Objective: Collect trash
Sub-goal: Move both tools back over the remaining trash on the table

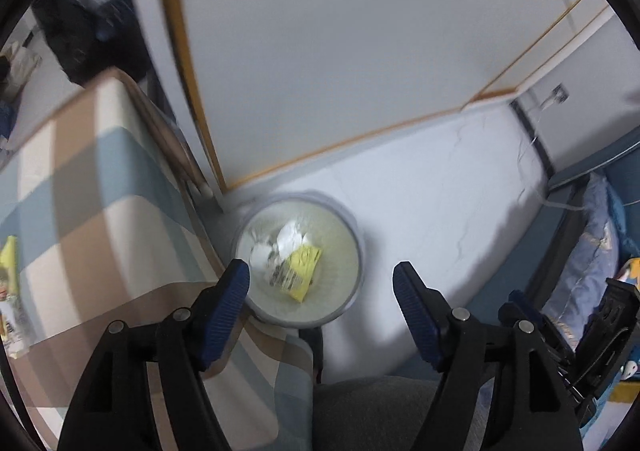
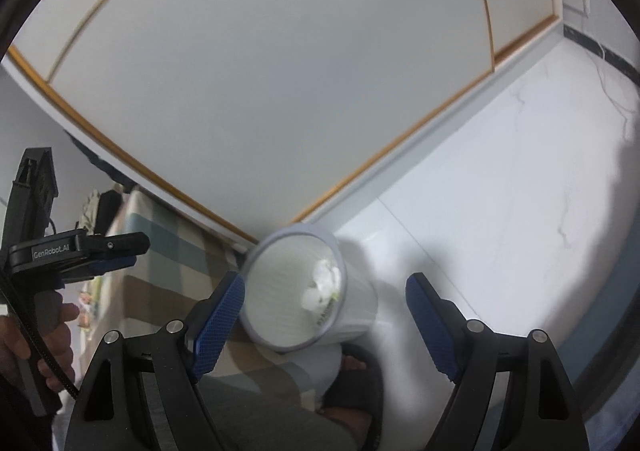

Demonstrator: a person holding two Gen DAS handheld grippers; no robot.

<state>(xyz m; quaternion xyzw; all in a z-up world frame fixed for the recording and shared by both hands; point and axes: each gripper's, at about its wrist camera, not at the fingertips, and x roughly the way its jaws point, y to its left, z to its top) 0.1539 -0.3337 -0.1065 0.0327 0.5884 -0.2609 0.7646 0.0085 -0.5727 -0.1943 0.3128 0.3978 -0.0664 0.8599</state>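
A white wardrobe front (image 1: 340,43) with thin wood-coloured trim filled the upper half of both views, and below it spread a pale marble-look floor (image 1: 440,211). On the left of both views lay a checked cloth (image 1: 100,191) in beige, blue and cream, draped over a bed or low table edge; which of the 2 could not be told. At the far right of the left wrist view, blue bedding (image 1: 596,235) rested on a dark frame.

A round white waste bin (image 1: 352,247) stood on the floor just beside the checked cloth. Inside it lay the trash: a yellow wrapper (image 1: 302,271) with dark print on 1 end, touching crumpled white paper (image 1: 290,237) beside it. In the right wrist view the same bin (image 2: 360,303) appeared tilted by the lens, with only the white paper (image 2: 324,283) showing clearly within.

The left gripper (image 1: 322,279) hung above the bin, its 2 blue-padded fingers spread well apart with nothing between them. The right gripper (image 2: 326,291) likewise stood released and empty, its jaws wide, framing the bin from above. A hand (image 2: 36,335) held the left gripper's handle at the left edge of the right wrist view. A dark slipper (image 2: 356,383) sat near the base of the bin.
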